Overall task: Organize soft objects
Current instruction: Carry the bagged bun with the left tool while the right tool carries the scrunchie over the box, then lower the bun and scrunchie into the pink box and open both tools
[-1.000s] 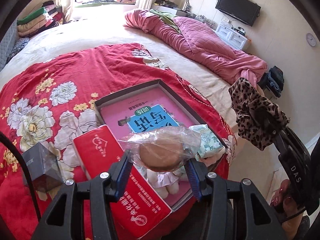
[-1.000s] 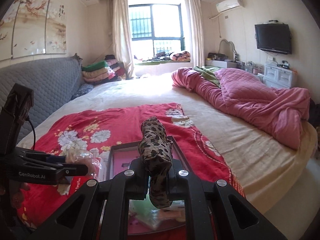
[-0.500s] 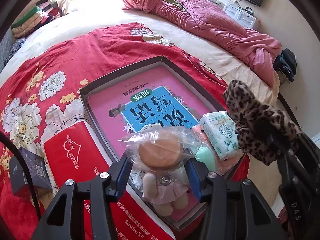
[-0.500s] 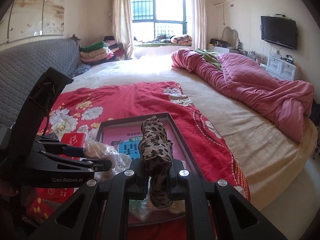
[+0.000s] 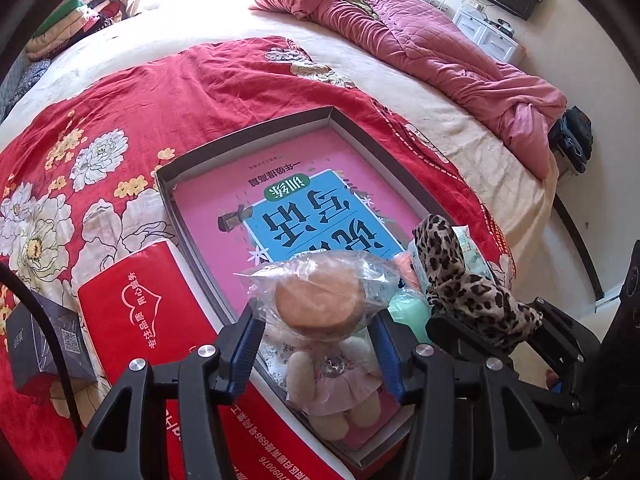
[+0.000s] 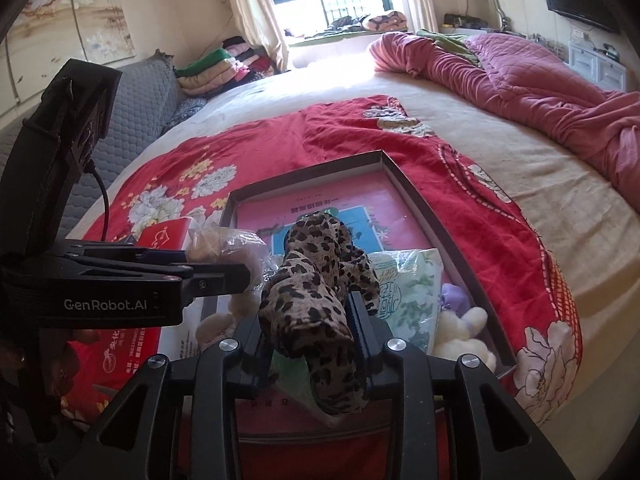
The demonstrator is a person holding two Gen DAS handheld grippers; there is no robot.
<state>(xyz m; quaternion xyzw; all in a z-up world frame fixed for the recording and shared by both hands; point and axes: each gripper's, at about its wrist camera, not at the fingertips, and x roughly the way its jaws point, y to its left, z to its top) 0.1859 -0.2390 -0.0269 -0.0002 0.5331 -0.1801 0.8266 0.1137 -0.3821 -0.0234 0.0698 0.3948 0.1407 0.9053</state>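
Over the shallow box's (image 5: 256, 130) near end, the left gripper (image 5: 316, 334) is clamping a bagged round sponge (image 5: 318, 300). Just right of it, the right gripper's (image 6: 310, 330) jaws have just been opening, with the leopard-print cloth (image 6: 320, 288) still lying between them.

The red carton (image 5: 132, 320) beside the left gripper (image 5: 316, 340) runs off the picture's lower edge. That gripper's bagged bun (image 5: 320, 300) hides the doll's (image 5: 332, 392) head. The leopard-print cloth (image 6: 320, 300) between the right gripper's (image 6: 312, 332) fingers covers part of the book (image 6: 320, 212) beyond; its small print is unreadable.
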